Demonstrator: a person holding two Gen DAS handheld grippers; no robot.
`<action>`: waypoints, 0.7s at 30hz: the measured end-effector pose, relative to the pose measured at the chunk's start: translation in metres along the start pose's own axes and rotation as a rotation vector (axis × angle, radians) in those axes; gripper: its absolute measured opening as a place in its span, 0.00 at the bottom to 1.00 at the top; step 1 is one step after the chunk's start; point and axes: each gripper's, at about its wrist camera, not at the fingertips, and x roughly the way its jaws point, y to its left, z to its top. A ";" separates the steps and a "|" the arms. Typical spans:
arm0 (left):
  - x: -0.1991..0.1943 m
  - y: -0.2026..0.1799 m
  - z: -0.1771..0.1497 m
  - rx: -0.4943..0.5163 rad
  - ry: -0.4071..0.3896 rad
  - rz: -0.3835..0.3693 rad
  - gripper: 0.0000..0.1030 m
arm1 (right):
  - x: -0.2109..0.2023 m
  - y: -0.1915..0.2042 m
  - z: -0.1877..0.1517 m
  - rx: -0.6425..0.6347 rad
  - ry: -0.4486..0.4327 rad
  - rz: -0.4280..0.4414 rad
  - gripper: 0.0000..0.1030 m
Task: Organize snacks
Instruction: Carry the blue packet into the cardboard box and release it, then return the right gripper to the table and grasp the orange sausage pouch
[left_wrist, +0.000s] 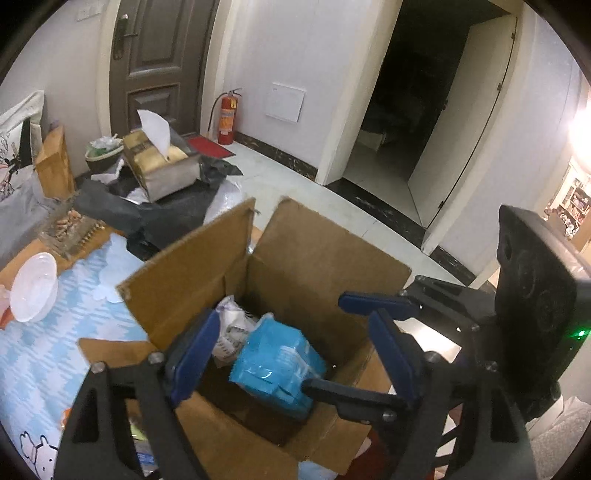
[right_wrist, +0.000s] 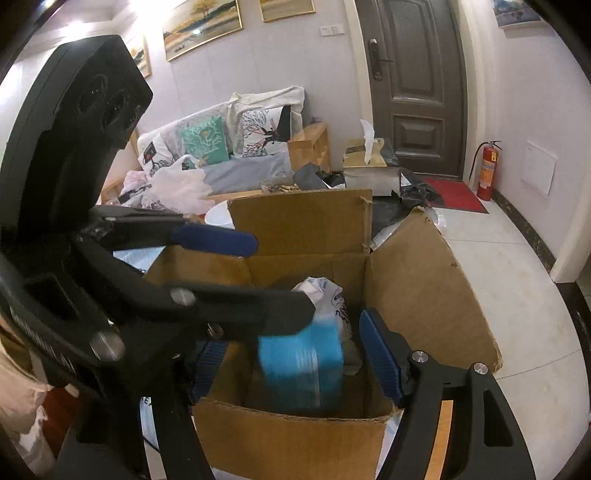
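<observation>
Left wrist view: the left gripper (left_wrist: 291, 354) hangs over the open box (left_wrist: 306, 258), its fingers spread wide with nothing between them. The right gripper (left_wrist: 343, 343) reaches in from the right, also spread, its lower finger just beside the blue pack (left_wrist: 275, 363), maybe touching it. The pack lies tilted inside the box, leaning against a white bag (left_wrist: 232, 328) at the back left corner. The step in hand looks like placing or settling the pack. To do it well, keep both grippers clear of the raised flaps, and lift straight up so a finger does not drag the pack along. On the table beyond the box sit a white bowl (left_wrist: 33, 288) and a tissue box (left_wrist: 162, 162).

Right wrist view: the right gripper (right_wrist: 291, 354) frames the pack (right_wrist: 301, 363) from above, fingers apart and not pinching it; the pack is blurred, so contact is unclear. The left gripper (right_wrist: 255, 273) crosses in from the left, spread open above the box (right_wrist: 424, 280). The box holds the pack in front and the white bag (right_wrist: 328, 295) behind it; room remains on the right for more snacks.
</observation>
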 end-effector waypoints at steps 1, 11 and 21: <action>-0.004 0.000 0.000 0.005 -0.006 0.007 0.78 | -0.002 0.002 0.000 -0.003 -0.001 0.000 0.65; -0.088 0.024 -0.025 -0.011 -0.135 0.102 0.78 | -0.017 0.029 0.001 -0.036 -0.025 0.053 0.65; -0.165 0.076 -0.099 -0.094 -0.208 0.265 0.78 | -0.022 0.113 0.007 -0.164 -0.048 0.206 0.65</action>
